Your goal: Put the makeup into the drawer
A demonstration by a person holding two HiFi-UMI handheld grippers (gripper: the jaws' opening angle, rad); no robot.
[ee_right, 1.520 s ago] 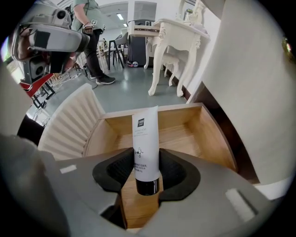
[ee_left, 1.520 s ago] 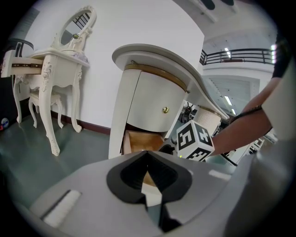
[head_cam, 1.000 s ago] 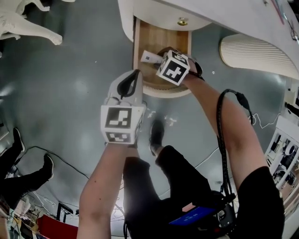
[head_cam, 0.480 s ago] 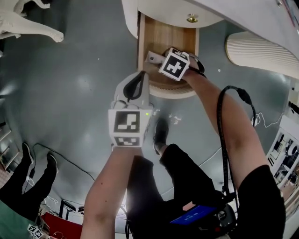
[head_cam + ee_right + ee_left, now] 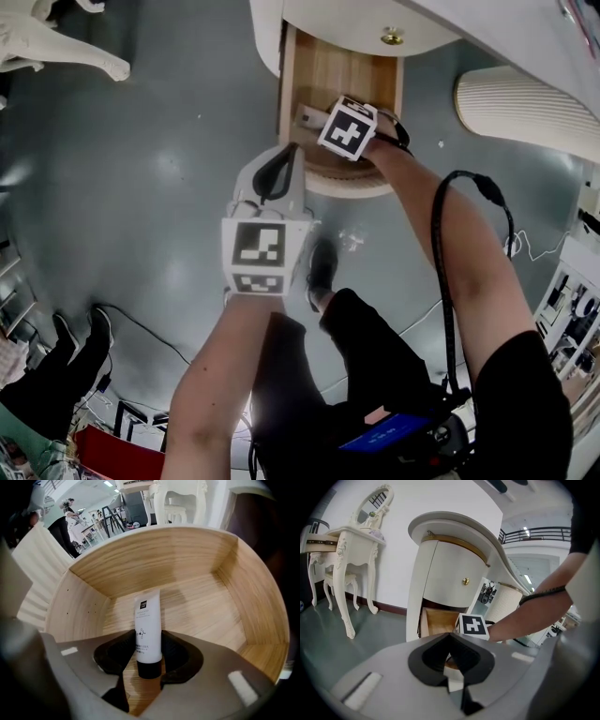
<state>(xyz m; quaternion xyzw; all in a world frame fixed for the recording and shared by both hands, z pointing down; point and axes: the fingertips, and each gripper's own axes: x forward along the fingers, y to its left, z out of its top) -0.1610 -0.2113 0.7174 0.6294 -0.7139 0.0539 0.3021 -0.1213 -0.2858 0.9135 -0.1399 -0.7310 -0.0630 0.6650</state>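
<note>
**Makeup tube held inside open drawer**

The right gripper's (image 5: 149,660) jaws, partly open, clamp a white makeup tube (image 5: 147,620) near its black cap, inside the wooden drawer (image 5: 206,606) at 12 o'clock. At the drawer's 7 o'clock, the left gripper's (image 5: 454,677) jaws sit together, empty.

The makeup tube (image 5: 148,620) is white with a black cap, a small black label near its top and fine dark print. The drawer (image 5: 197,578) is pale honey wood with a straight grain. The right gripper (image 5: 148,638) and the left gripper (image 5: 451,639) both have light grey shells and black pads, and each carries a white cube with black square markers. The cabinet (image 5: 445,569) is cream with a brass-coloured knob (image 5: 465,581). The floor (image 5: 141,187) is glossy blue-grey.
</note>
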